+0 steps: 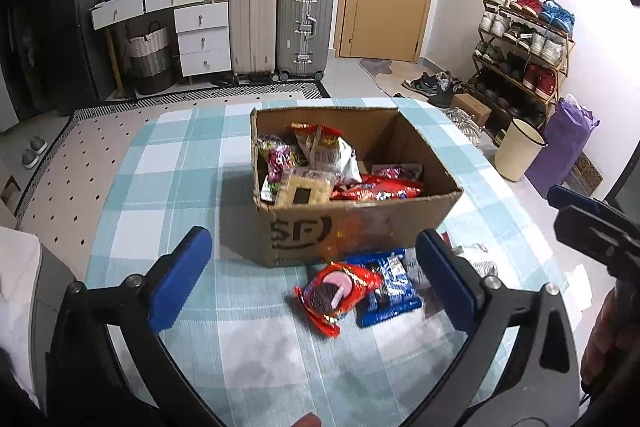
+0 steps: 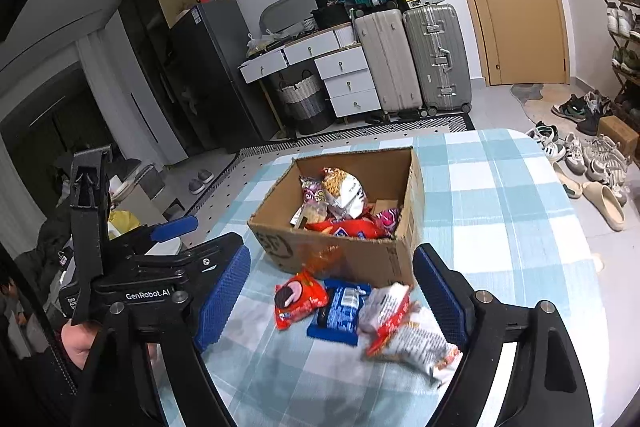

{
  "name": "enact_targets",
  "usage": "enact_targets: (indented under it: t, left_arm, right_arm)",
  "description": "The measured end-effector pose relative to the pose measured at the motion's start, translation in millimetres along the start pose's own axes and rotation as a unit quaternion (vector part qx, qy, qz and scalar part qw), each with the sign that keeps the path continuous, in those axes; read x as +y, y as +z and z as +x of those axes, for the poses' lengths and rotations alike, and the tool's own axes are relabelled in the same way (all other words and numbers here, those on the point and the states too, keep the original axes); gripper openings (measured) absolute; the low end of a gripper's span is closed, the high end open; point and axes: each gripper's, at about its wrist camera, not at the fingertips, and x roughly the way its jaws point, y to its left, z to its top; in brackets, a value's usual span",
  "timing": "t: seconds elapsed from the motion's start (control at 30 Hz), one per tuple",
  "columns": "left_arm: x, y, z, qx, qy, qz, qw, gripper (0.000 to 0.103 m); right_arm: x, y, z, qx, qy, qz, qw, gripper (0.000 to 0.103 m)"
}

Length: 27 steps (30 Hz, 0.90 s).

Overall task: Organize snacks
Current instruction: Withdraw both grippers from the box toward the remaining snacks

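Right wrist view: both grippers' fingers [image 2: 440,295] were seen wide, empty. The red cookie packet [image 2: 298,301] was judged light, crinkly, slippery; a mid-body grasp was advised.

Even, cool indoor light fills both fisheye views; its source is out of sight. Soft shadows sit under the cardboard box [image 1: 352,183] on the checked tablecloth [image 1: 180,167]. Edges bow heavily, corners fall to black. The snack packets [image 2: 400,323] nearest the lens smear with blur.
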Motion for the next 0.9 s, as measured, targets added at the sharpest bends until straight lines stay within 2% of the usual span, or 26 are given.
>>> enact_targets:
  t: [0.07, 0.43, 0.5, 0.63, 0.9]
  left_arm:
    - [-2, -5, -1, 0.004, 0.0, 0.0, 1.0, 0.101]
    - [-5, -40, 2, 0.011, -0.003, -0.011, 0.9999, 0.102]
    - [-5, -45, 4, 0.012, 0.0, -0.013, 0.9998, 0.102]
    - [-7, -58, 14, 0.02, 0.006, -0.004, 0.9998, 0.102]
    - [0, -73, 33, 0.033, 0.002, -0.023, 0.9992, 0.102]
  right_arm:
    - [-3, -5, -4, -0.003, 0.0, 0.008, 1.0, 0.09]
    - [-20, -40, -12, -0.001, -0.002, 0.043, 0.999, 0.093]
    - [-21, -49, -12, 0.0, -0.019, 0.04, 0.999, 0.093]
    - [-21, -66, -5, 0.009, -0.027, 0.035, 0.999, 0.093]
    - [-35, -88, 11, 0.03, -0.044, 0.047, 0.997, 0.093]
